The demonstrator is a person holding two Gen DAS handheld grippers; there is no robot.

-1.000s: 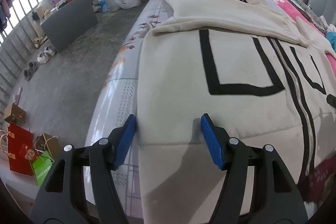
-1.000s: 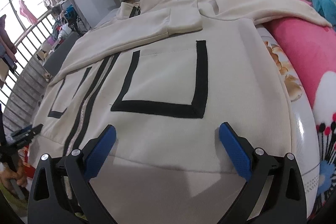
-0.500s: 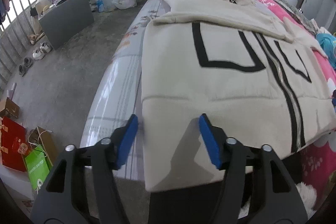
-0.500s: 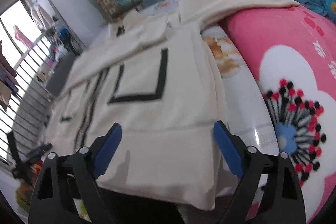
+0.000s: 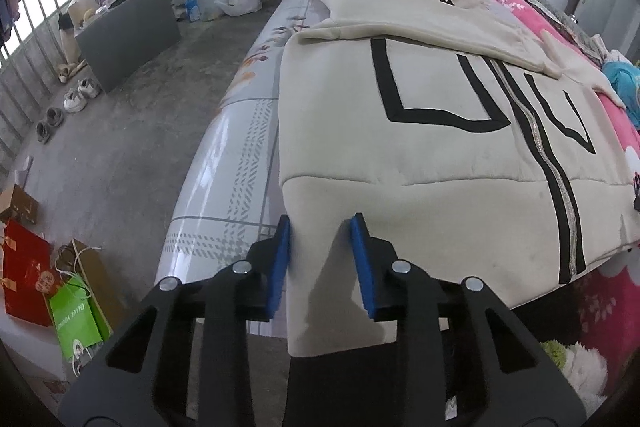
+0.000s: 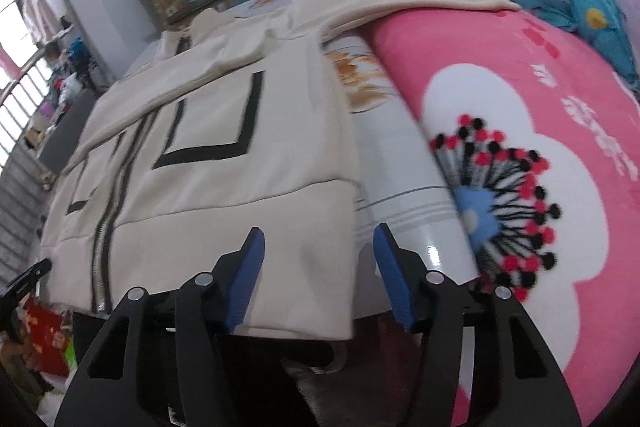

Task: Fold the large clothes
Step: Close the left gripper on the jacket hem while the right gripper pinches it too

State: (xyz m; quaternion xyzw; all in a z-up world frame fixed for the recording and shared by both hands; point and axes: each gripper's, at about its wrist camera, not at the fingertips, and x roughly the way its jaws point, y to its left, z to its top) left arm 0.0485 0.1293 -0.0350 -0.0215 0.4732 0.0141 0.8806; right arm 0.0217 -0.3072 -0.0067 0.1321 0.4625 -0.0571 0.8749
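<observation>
Jacket (image 5: pixel 420 155) flat on bed (image 5: pixel 224 163), hem overhanging edge for easy pinch; left gripper (image 5: pixel 320 259) jaws narrowly apart straddling hem corner; right gripper (image 6: pixel 316 279) jaws wide at opposite corner, both empty.

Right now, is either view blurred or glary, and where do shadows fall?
Left wrist: sharp, fisheye-bent edges; the left hand-held gripper casts soft shadows on the jacket hem. Right wrist: motion blur, worst on the pink blanket; glare on the glossy sheet.

One jacket (image 5: pixel 420 155), two claws (image 5: pixel 320 259), four shoes (image 5: pixel 66 107)
</observation>
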